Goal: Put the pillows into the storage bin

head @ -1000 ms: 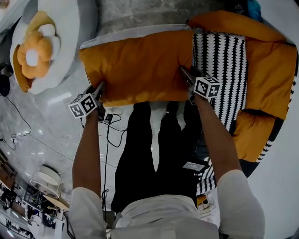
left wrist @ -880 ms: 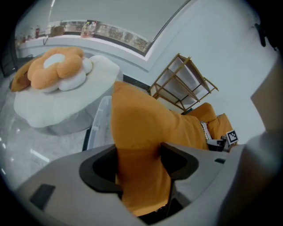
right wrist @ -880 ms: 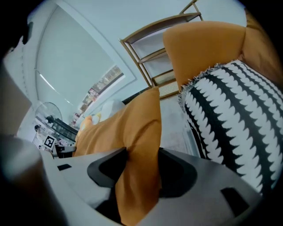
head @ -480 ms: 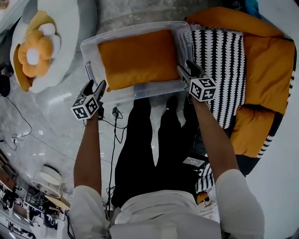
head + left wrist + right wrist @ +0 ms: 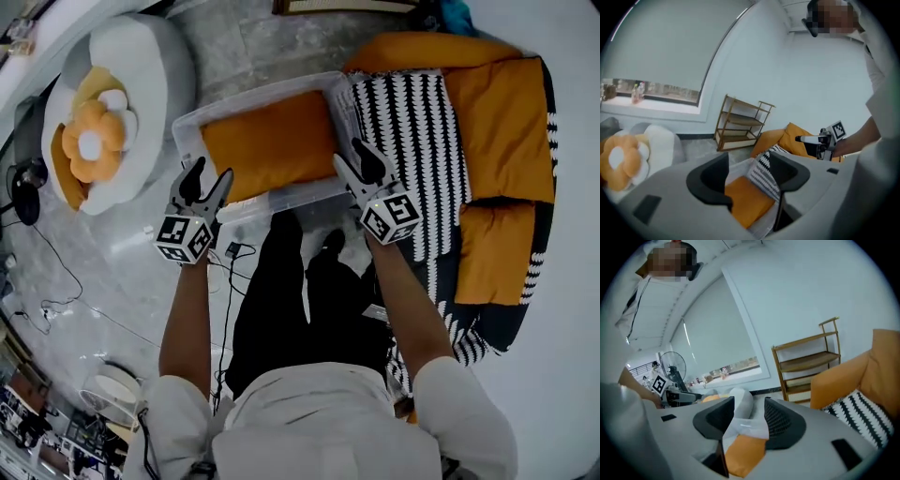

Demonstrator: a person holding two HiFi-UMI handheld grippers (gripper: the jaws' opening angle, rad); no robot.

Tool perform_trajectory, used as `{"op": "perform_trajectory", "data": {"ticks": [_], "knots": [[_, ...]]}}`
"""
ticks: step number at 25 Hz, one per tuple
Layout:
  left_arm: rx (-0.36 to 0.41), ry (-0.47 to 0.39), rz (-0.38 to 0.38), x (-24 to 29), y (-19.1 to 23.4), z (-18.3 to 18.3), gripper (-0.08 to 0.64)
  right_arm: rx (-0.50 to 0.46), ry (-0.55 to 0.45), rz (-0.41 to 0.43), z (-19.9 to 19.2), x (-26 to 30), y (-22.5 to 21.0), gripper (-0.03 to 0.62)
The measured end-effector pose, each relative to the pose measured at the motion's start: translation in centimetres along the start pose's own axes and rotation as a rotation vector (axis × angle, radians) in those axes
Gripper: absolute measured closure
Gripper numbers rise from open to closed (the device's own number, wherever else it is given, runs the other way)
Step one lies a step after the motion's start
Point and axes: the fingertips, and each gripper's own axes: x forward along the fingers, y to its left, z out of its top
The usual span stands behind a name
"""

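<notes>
Floor [image 5: 122,272]: grey stone is spread beneath the storage bin [image 5: 281,199].
Left gripper [image 5: 210,173]: held left of the bin, jaws apart, just narrowed slightly, nothing between them.
Orange pillow [image 5: 272,145]: laid flat inside the bin.
Right gripper [image 5: 352,155]: held at the bin's right edge, likewise parted, narrowed, empty.
Next: striped pillow [image 5: 412,141], right of the bin, is best gripped at both edges.

One bin [image 5: 185,131] holds one orange pillow [image 5: 272,145]. Beside it lie three more orange pillows [image 5: 502,127], one black-and-white pillow [image 5: 408,155] and a second patterned pillow [image 5: 480,330], partly hidden. There is also one flower cushion [image 5: 91,142], one shelf [image 5: 740,124] and one fan [image 5: 672,365].
</notes>
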Motion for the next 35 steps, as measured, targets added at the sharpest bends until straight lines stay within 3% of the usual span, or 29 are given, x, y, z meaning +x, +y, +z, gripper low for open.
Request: {"op": "perform_trajectory", "data": {"ticks": [4,8,11,14,18,20,22,26,35], "knots": [[0.108,-0.094,-0.086,-0.4,-6.4,8.1,0.283,-0.076,-0.158,-0.023,8.3,-5.4,2.7,0.373],[0.297,-0.208,-0.191,-1.2,-14.7,16.3,0.282,-0.164,-0.344,-0.105,16.3,-13.4,4.9,0.373],[0.442,-0.264,-0.269,-2.8,-22.4,20.0,0.281,-0.217,-0.457,-0.159,20.1,-21.5,6.5,0.371],[0.471,-0.344,-0.359,-5.2,-30.2,22.3,0.281,-0.260,-0.530,-0.238,21.8,-30.1,7.5,0.371],[0.511,-0.403,-0.479,-9.3,-40.8,22.8,0.279,-0.329,-0.585,-0.378,21.9,-42.2,9.9,0.371],[0.546,-0.425,-0.538,-11.2,-46.1,22.1,0.264,-0.332,-0.610,-0.431,21.3,-48.2,11.3,0.320],[0.554,-0.442,-0.621,-13.0,-51.5,21.3,0.264,-0.333,-0.650,-0.498,20.2,-54.4,12.4,0.316],[0.579,-0.467,-0.775,-16.1,-61.2,19.8,0.264,-0.336,-0.721,-0.698,17.4,-66.3,13.8,0.318],[0.597,-0.383,-1.007,-19.1,-74.7,14.3,0.264,-0.279,-0.760,-1.010,9.7,-83.8,17.1,0.318]]}}
